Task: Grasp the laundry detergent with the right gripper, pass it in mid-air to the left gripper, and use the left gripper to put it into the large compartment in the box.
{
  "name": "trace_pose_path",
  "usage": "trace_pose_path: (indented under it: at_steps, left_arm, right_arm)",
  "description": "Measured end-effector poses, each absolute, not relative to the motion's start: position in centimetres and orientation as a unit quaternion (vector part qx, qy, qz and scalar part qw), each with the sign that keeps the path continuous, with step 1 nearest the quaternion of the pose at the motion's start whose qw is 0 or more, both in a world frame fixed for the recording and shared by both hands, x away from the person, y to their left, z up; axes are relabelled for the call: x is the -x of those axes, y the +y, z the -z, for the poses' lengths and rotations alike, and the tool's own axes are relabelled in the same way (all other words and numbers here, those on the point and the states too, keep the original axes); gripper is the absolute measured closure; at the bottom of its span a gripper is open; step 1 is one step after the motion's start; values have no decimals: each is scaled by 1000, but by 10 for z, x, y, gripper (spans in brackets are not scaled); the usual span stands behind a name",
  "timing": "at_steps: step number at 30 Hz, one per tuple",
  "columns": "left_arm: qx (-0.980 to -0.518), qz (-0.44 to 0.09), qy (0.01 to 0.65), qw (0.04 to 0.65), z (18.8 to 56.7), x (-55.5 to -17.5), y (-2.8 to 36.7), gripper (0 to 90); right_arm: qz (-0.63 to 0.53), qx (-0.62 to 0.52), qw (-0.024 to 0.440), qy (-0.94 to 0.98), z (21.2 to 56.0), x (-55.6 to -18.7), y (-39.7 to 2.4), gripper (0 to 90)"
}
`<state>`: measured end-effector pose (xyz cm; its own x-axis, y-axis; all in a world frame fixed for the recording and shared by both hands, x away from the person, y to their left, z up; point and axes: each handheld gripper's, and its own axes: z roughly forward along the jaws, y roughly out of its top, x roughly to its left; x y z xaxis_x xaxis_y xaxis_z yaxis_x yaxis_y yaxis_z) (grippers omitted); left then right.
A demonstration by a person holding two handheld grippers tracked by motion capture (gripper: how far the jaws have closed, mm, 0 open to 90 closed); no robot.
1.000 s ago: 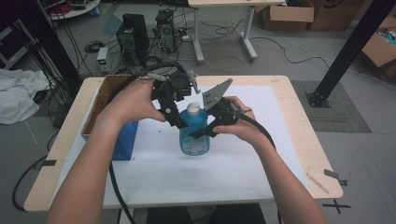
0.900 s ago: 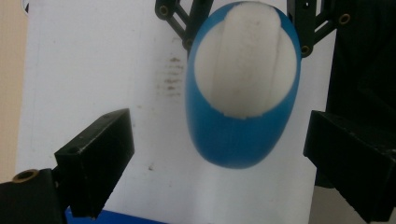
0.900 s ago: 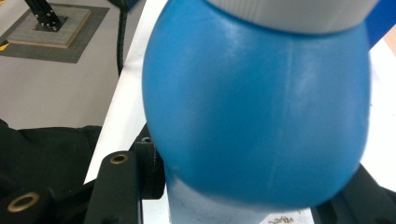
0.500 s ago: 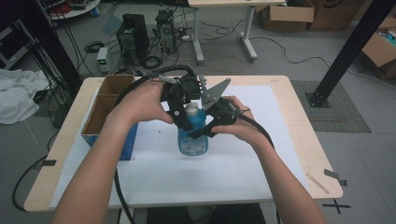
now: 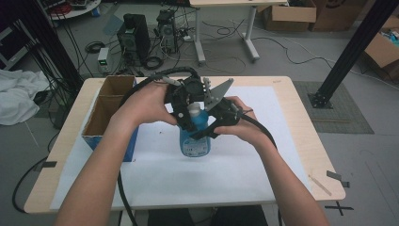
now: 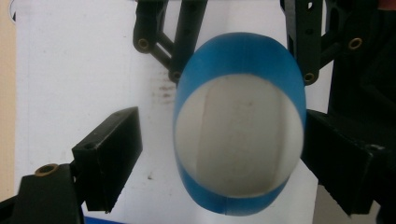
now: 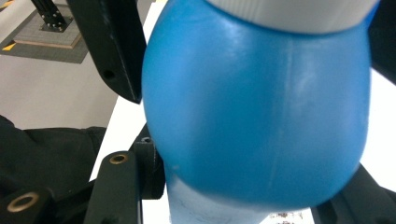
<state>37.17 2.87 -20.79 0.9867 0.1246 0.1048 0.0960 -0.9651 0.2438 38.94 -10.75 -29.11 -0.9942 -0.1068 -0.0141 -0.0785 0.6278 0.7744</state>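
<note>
A blue bottle (image 5: 193,134) with a white cap (image 5: 194,110) is seen upright near the middle of the worktop (image 5: 291,141), on the white sheet (image 5: 235,174), long axis vertical. The right gripper (image 5: 207,127) is clamped on the bottle's body from the person's right, jaws shut on it; in the right gripper view the blue shoulder (image 7: 257,116) is pressed between the two black jaws, cap rim (image 7: 294,11) just above. The left gripper (image 5: 190,110) is held over the top, pointing down along the bottle's axis; in the left gripper view the cap (image 6: 238,135) is looked at end-on, sitting between the jaws. The right-hand jaw looks touching or almost touching the bottle's side, the left-hand jaw stands apart with a clear gap, so no grip yet. The left jaws have just been closing, cap between them, not pressed. Judged next: left jaws closed on the cap, likely for a twist while the right holds the body still. The cap lies straight below and between the left jaws, so centring matters; an off-centre close could tip or shove the bottle. Both grippers are crowded at the neck, links of the right one seen just behind the cap (image 6: 163,42), collision risk there. Farther left, an open cardboard box (image 5: 106,113) sits at the worktop edge, well apart. Beyond the worktop, floor clutter with cables and computer cases (image 5: 134,33), out of the way.
</note>
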Motion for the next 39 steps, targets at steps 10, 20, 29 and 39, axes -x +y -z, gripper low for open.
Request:
trace_pose_path:
  at_steps: [10, 20, 29, 39]
  left_arm:
    - [-989, -53, 55, 125, 210, -371, 28, 244]
    - [-989, -51, 54, 125, 211, -371, 27, 283]
    - [-990, -46, 51, 126, 211, -371, 27, 328]
    - [-989, -46, 50, 128, 211, -371, 27, 352]
  right_arm:
    - [427, -48, 20, -903, 289, -388, -110, 463]
    - [423, -43, 25, -905, 289, -387, -109, 462]
    - [421, -40, 23, -906, 289, -387, -109, 462]
    - [423, -44, 12, -905, 290, -387, -107, 462]
